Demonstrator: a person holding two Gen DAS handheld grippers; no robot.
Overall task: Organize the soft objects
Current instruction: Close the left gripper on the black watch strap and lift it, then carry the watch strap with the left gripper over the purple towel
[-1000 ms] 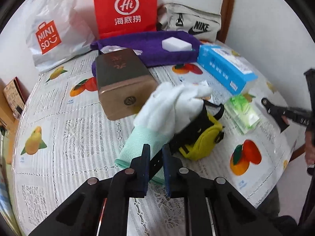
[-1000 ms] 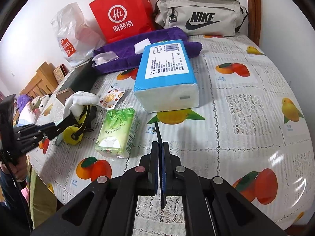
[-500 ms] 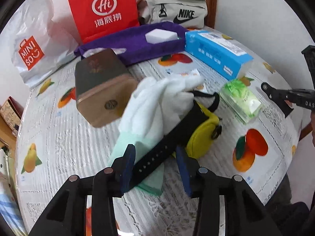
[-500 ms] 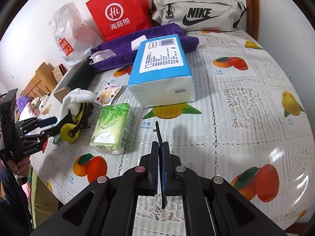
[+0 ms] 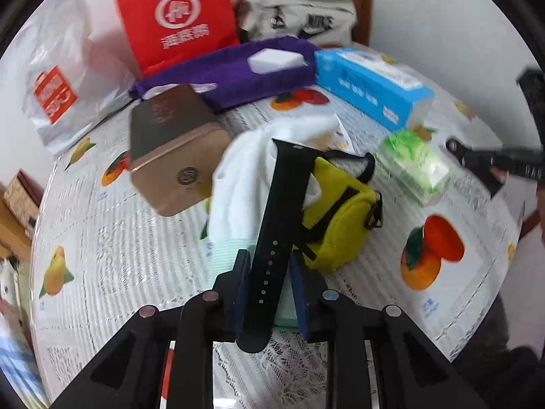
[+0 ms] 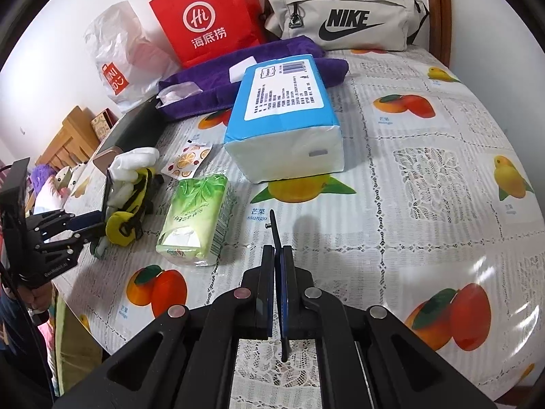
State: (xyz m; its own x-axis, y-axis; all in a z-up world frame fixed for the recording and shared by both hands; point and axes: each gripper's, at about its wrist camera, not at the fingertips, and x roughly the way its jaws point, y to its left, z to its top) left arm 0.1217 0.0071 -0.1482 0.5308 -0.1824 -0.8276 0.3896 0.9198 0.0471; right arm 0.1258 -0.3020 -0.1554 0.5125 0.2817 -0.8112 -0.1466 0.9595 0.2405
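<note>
left gripper (image 5: 269, 272) spread around black strap (image 5: 276, 228), which could slip; right gripper (image 6: 277, 266) pinching strap piece (image 6: 274, 231), risks dropping it.

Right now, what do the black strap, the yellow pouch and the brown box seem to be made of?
Black strap: probably matte rubber or silicone, smooth, with a row of punched holes.
Yellow pouch: fuzzy plush fabric, with black webbing.
Brown box: looks rigid with a slight metallic sheen and embossed seal; cardboard or tin, unclear.
</note>
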